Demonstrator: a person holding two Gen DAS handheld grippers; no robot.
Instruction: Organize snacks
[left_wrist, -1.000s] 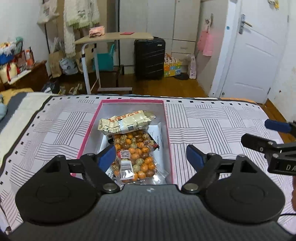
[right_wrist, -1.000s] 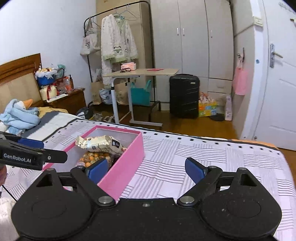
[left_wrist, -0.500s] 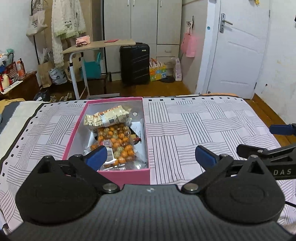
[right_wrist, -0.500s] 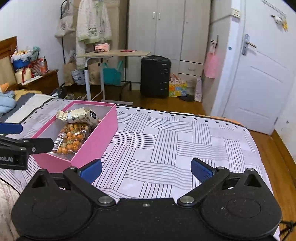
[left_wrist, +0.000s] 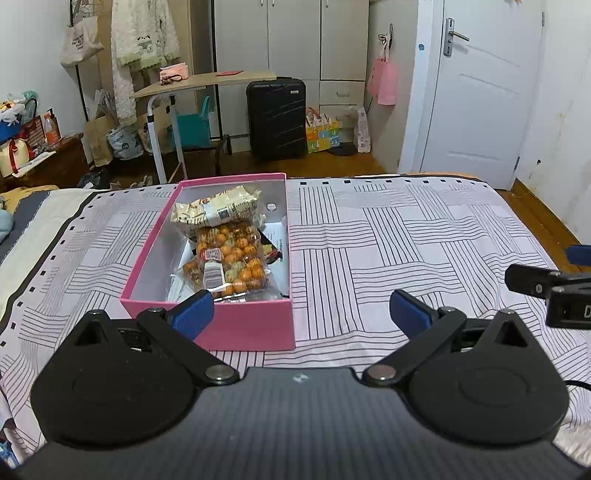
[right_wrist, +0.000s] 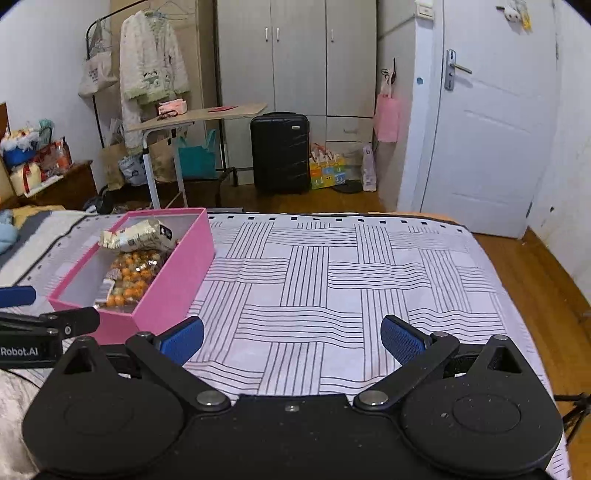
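Note:
A pink box (left_wrist: 255, 326) sits on the striped bedspread. It holds a clear bag of orange and speckled snack balls (left_wrist: 231, 258), a cream snack packet (left_wrist: 214, 210) behind it, and some paper and wrappers underneath. The box also shows in the right wrist view (right_wrist: 173, 280), with the same bag (right_wrist: 133, 275) and packet (right_wrist: 136, 234). My left gripper (left_wrist: 301, 310) is open and empty, hovering just in front of the box's near wall. My right gripper (right_wrist: 291, 338) is open and empty over the bare bedspread, right of the box.
The bedspread (right_wrist: 351, 280) stretches to the right of the box. Beyond the bed's far edge are a rolling desk (left_wrist: 199, 83), a black suitcase (left_wrist: 276, 118), wardrobes and a white door (left_wrist: 480, 96). A bedside table with clutter (left_wrist: 22, 136) stands far left.
Both grippers have pulled back from the box and stayed open. The box, which filled the left wrist view a second ago, now lies farther ahead. The snacks have not moved.

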